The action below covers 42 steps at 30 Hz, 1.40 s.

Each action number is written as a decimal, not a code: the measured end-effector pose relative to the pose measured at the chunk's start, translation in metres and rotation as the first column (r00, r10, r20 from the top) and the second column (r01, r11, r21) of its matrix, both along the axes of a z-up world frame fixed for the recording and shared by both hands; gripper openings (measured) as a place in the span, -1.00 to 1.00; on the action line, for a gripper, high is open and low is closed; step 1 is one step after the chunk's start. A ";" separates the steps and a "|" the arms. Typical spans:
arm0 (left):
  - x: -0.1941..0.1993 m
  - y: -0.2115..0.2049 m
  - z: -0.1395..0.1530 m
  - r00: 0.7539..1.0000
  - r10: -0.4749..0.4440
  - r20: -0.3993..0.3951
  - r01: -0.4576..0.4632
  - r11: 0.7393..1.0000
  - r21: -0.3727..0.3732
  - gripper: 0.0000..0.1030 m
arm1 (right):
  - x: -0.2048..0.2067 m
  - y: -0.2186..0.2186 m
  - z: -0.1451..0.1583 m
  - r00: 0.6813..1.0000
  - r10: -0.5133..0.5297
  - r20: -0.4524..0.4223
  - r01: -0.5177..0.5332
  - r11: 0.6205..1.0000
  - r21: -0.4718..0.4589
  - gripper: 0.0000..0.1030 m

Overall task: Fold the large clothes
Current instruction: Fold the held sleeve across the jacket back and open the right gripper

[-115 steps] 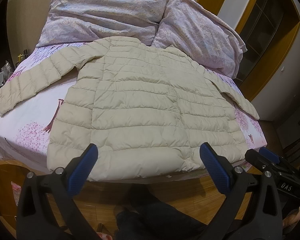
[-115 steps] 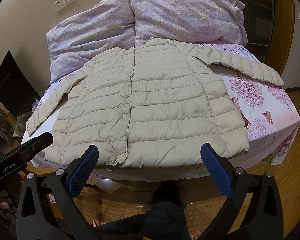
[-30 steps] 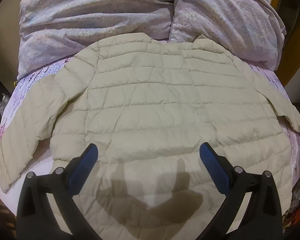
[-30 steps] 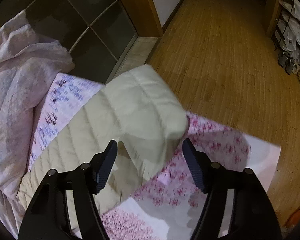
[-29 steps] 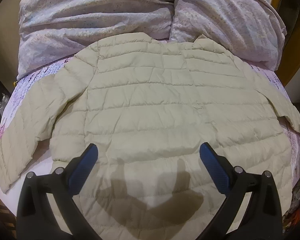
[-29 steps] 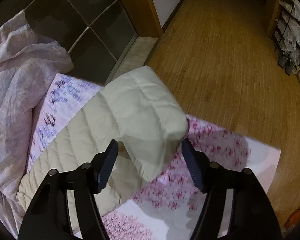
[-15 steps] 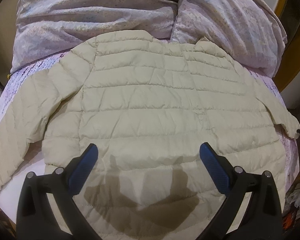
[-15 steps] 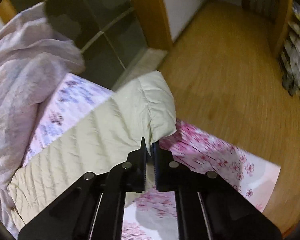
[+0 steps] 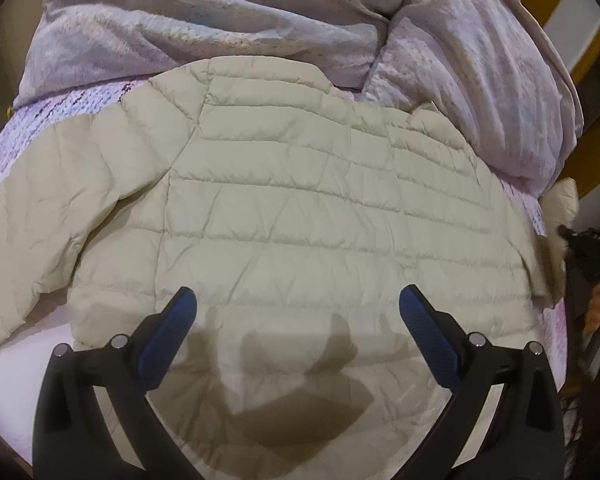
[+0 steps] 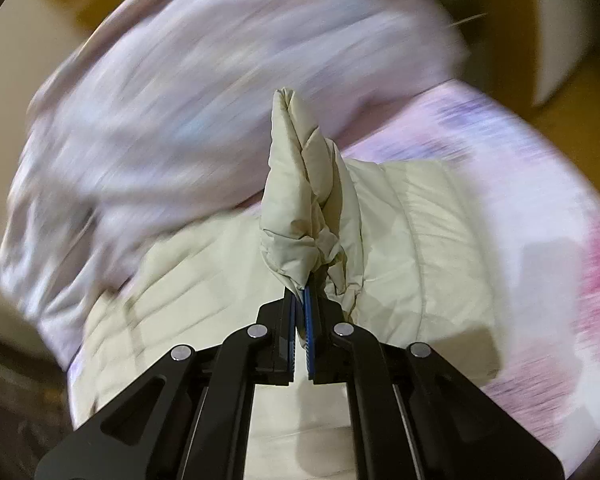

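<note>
Right gripper pinching sleeve cuff, right-wrist view only

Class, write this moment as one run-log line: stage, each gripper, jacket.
stage: sleeve fold | right gripper: jaws shut on cuff | left gripper: open above the back | beige quilted puffer jacket: flat on bed

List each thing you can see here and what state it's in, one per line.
Jacket: spread flat on the bed, front down.
Right sleeve cuff: lifted off the bed, bunched.
Right gripper: shut on the cuff.
Left gripper: open, above the jacket's lower half, holding nothing.
Duvet: rumpled, heaped beyond the collar.
</note>
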<state>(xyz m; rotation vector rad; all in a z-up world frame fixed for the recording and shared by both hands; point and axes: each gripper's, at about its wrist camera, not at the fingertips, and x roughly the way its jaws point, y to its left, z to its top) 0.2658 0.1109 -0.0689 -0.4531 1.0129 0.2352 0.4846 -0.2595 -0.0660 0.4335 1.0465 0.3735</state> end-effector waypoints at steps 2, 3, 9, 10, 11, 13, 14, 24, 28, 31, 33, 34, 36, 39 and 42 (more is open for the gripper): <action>0.003 0.004 0.000 1.000 0.007 0.003 -0.007 1.000 -0.022 0.90 | -0.007 0.037 -0.006 0.996 0.089 -0.020 -0.088 0.996 0.023 -0.92; 0.005 0.006 -0.001 1.000 0.009 0.002 -0.008 0.999 -0.037 0.86 | -0.013 0.056 -0.009 0.990 0.134 -0.031 -0.133 0.991 0.034 -0.92; 0.019 0.009 0.000 1.000 0.004 0.006 -0.004 0.996 -0.092 0.77 | -0.056 0.129 -0.024 0.944 0.326 -0.058 -0.325 0.945 0.018 -0.92; 0.022 0.009 0.001 1.000 0.001 0.010 0.000 0.995 -0.096 0.77 | -0.061 0.139 -0.025 0.934 0.351 -0.060 -0.351 0.936 0.018 -0.92; 0.026 0.008 0.001 1.000 -0.002 0.012 0.004 0.995 -0.101 0.77 | -0.065 0.147 -0.025 0.927 0.370 -0.059 -0.369 0.929 0.019 -0.92; 0.032 0.007 0.003 1.000 -0.010 0.018 0.012 0.993 -0.113 0.77 | -0.073 0.163 -0.026 0.912 0.407 -0.048 -0.407 0.913 0.013 -0.92; 0.036 0.006 0.003 1.000 -0.014 0.021 0.016 0.992 -0.124 0.77 | -0.077 0.171 -0.025 0.903 0.427 -0.043 -0.427 0.904 0.006 -0.92; 0.077 -0.007 0.005 0.998 -0.047 0.036 0.053 0.974 -0.219 0.48 | -0.114 0.208 -0.027 0.835 0.550 0.001 -0.547 0.831 -0.105 -0.91; 0.089 -0.013 -0.006 0.998 -0.069 0.008 0.068 0.969 -0.238 0.07 | -0.118 0.207 -0.026 0.841 0.541 0.005 -0.537 0.836 -0.115 -0.91; 0.094 -0.016 -0.016 0.997 -0.080 -0.007 0.075 0.964 -0.253 -0.60 | -0.118 0.204 -0.023 0.842 0.539 0.000 -0.536 0.836 -0.116 -0.81; 0.097 -0.019 -0.020 0.996 -0.091 -0.020 0.084 0.972 -0.218 -0.76 | -0.117 0.199 -0.022 0.843 0.538 -0.001 -0.536 0.838 -0.106 -0.61; 0.097 -0.019 -0.020 0.995 -0.095 -0.022 0.089 0.976 -0.197 -0.81 | -0.117 0.194 -0.020 0.845 0.534 0.007 -0.531 0.842 -0.094 -0.39; 0.096 -0.016 -0.018 0.995 -0.097 -0.024 0.092 0.984 -0.153 -0.83 | -0.117 0.185 -0.012 0.859 0.511 0.036 -0.505 0.857 -0.097 0.09; 0.094 -0.006 -0.016 0.996 -0.081 -0.024 0.078 0.991 -0.104 -0.84 | -0.113 0.172 -0.008 0.880 0.468 0.080 -0.460 0.882 -0.103 0.18; 0.092 0.004 -0.018 0.997 -0.062 -0.039 0.059 0.995 -0.077 -0.84 | -0.104 0.168 -0.015 0.906 0.417 0.070 -0.401 0.900 -0.168 0.17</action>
